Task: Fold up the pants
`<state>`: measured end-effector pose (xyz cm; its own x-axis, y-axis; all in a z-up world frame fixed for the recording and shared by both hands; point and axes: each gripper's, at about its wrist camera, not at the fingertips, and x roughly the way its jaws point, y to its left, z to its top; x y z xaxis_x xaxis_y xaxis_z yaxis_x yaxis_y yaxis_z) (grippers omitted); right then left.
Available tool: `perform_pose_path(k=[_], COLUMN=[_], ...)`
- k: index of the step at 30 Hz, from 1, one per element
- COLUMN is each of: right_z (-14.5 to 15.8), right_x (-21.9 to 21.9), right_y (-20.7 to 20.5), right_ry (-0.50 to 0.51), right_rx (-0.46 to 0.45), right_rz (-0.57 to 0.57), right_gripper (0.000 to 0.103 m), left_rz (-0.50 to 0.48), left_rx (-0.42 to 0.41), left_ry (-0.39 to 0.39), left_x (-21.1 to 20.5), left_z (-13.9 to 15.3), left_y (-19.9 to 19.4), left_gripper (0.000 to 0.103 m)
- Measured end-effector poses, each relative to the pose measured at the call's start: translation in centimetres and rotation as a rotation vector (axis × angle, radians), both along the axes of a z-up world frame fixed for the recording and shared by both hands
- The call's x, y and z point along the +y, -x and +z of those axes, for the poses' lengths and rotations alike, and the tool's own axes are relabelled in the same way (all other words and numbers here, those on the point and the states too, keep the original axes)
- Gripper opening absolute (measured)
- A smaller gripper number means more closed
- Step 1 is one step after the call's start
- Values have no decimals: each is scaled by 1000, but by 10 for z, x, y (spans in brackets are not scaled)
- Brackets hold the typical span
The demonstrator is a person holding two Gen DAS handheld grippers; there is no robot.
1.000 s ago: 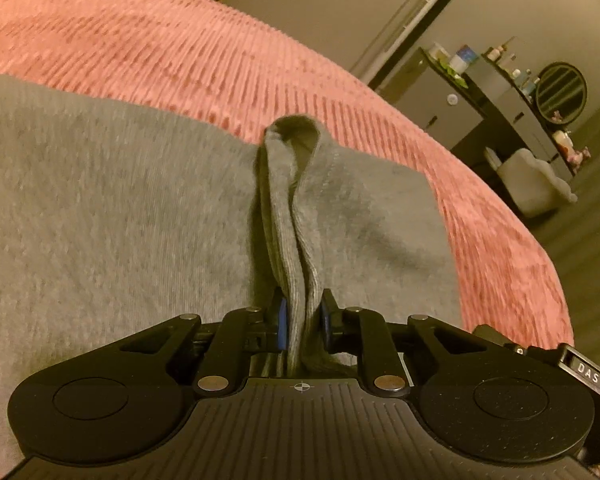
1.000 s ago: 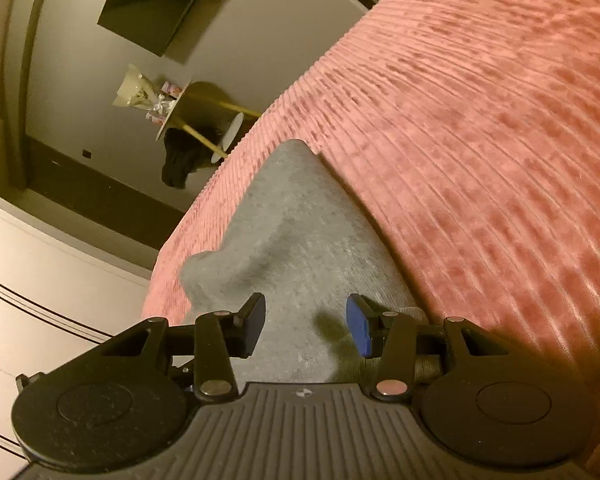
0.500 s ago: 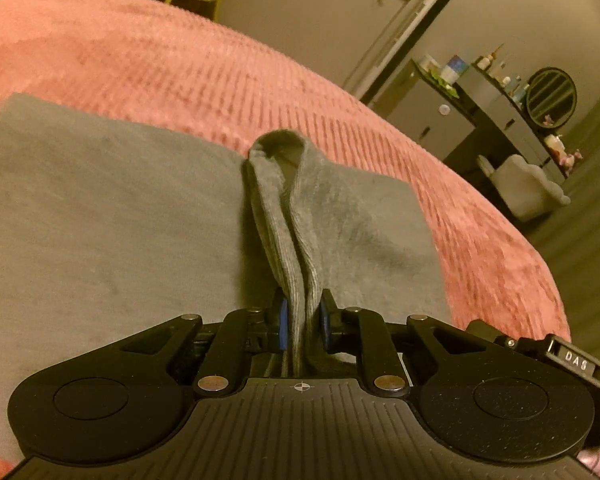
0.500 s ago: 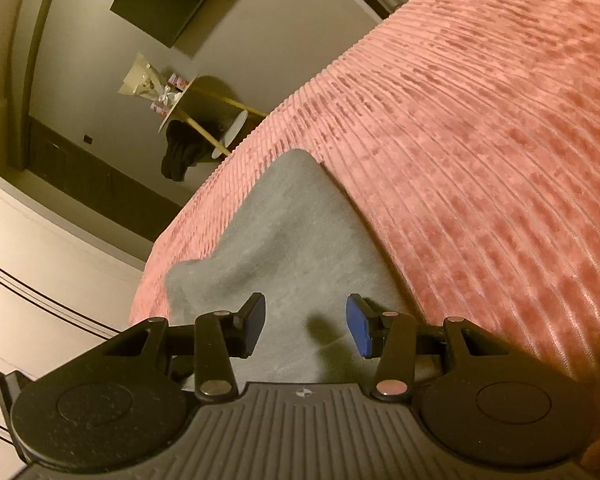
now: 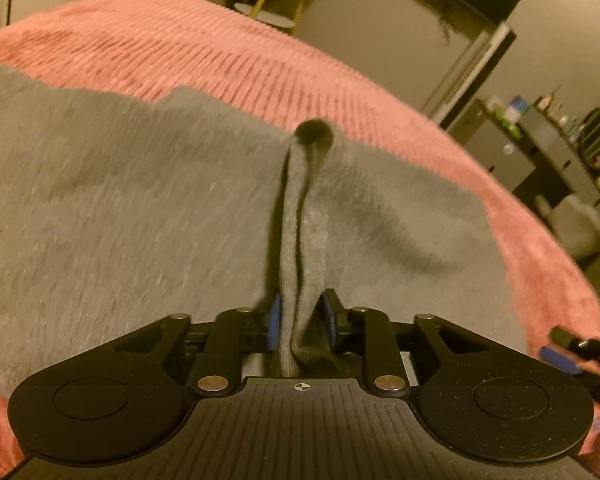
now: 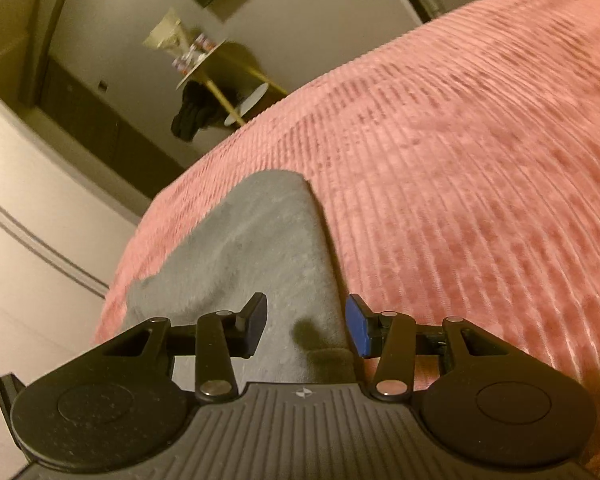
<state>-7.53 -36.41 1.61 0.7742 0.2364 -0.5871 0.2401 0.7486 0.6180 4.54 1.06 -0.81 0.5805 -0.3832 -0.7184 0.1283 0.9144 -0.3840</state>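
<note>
Grey pants lie spread on the pink ribbed bedspread. A raised ridge of their fabric runs from a looped end down between the fingers of my left gripper. Its jaws are opening; the blue pads stand a little off the ridge, which sags loose between them. In the right wrist view a pointed end of the pants lies under my right gripper. Those jaws are wide and closing slightly, hovering over the cloth without pinching it, with the right finger near the pants' edge.
The bedspread stretches wide to the right of the pants. Beyond the bed stand a small round side table with dark cloth hanging from it, a dark dresser with small items, and white cabinet fronts.
My left gripper has swung sideways over the pants, dragging the pinched ridge along, and its jaws have parted. The right gripper has rolled a little and its view has shifted slightly.
</note>
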Motion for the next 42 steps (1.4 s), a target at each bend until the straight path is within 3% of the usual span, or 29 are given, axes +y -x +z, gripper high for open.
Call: perform_pose_path(k=[5,8,12,15,16,18,22,25,27,29,31,39,42], right_z=[9,13,4,2,2,0,0,0,0,-1,-1,-1,0], right_x=[20,37,63,68,66,61,57,57,55,53,52,52,52], right_y=[1,-5,-21,-21,-21,-18,-17,-18,-19,-19,-19,-17,-17], right_ry=[97,168,291,310,300,268,234,230,219,206,201,198,201], right_rx=[-17,-9,82,88,88,84,82,82,80,79,76,69,68], right_rz=[67,127,212,219,215,203,191,191,189,185,183,182,183], right_gripper=[26,25,26,27,26,26,26,27,27,27,27,28,28], left_rz=[-6,9,31,52,55,53,39,31,20,11,28,27,22], left_rx=[11,26,29,-6,-23,-49,-8,14,43,74,95,83,123], left_ry=[29,69,96,49,43,75,210,201,173,173,161,217,203], left_x=[1,8,16,14,14,18,31,33,29,28,27,35,32], left_z=[-5,-11,-10,-1,3,9,12,13,12,9,10,22,17], left_y=[-3,-6,-6,-4,-3,-3,-2,3,5,8,10,20,18], left_gripper=[31,31,32,47,59,64,52,50,44,31,27,25,25])
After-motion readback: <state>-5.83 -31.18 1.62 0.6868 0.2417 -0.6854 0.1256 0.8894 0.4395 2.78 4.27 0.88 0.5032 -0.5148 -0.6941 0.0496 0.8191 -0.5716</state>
